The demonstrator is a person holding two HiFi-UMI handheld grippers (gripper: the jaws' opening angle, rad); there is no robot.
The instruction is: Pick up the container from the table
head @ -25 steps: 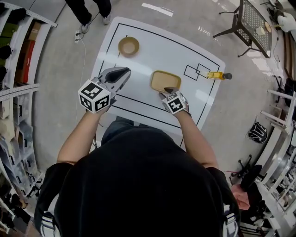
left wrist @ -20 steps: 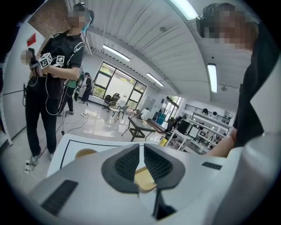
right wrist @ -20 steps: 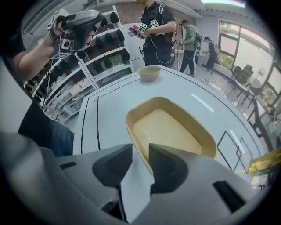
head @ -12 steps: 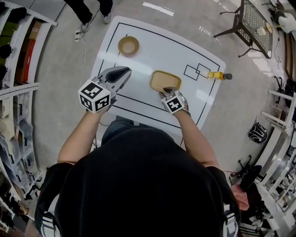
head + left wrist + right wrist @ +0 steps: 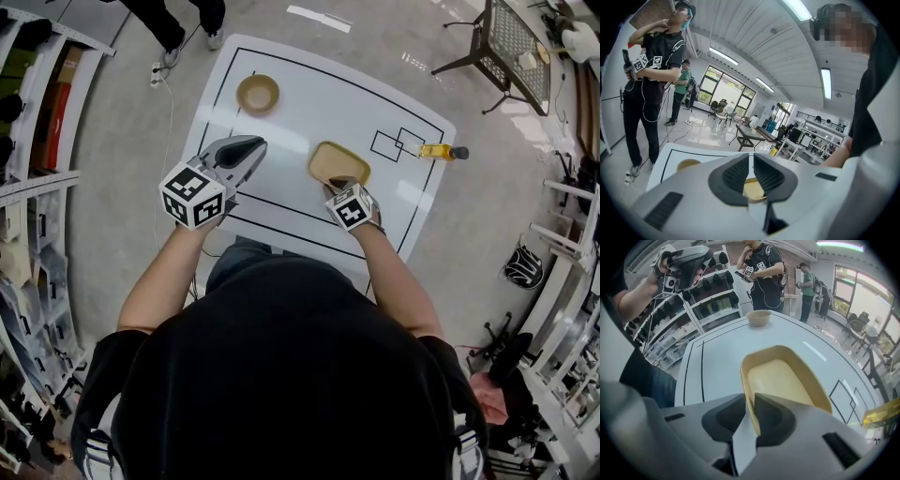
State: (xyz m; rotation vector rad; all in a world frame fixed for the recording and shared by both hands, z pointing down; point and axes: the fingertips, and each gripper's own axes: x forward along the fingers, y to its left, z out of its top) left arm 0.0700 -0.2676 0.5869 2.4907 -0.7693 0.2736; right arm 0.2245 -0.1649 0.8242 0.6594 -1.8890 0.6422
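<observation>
Right tongs [image 5: 750, 404] are clamped on the near rim of the container [image 5: 780, 376], one pad inside the wall and the other outside; they have just been closing onto it. In the head view they point steeply down at the container's 6 o'clock edge. The tan, rounded-rectangular container rests on the white table [image 5: 319, 108] near its middle, with nothing inside it. Left tongs [image 5: 253, 143] hover over the table at the container's 9 o'clock, well apart from it, their pads together with nothing between them. A round bowl [image 5: 257, 94] stands at the container's 11 o'clock, near the far table corner. A bottle [image 5: 441, 151] of yellow liquid lies on its side at 3 o'clock, just beside two outlined squares [image 5: 398, 143].
</observation>
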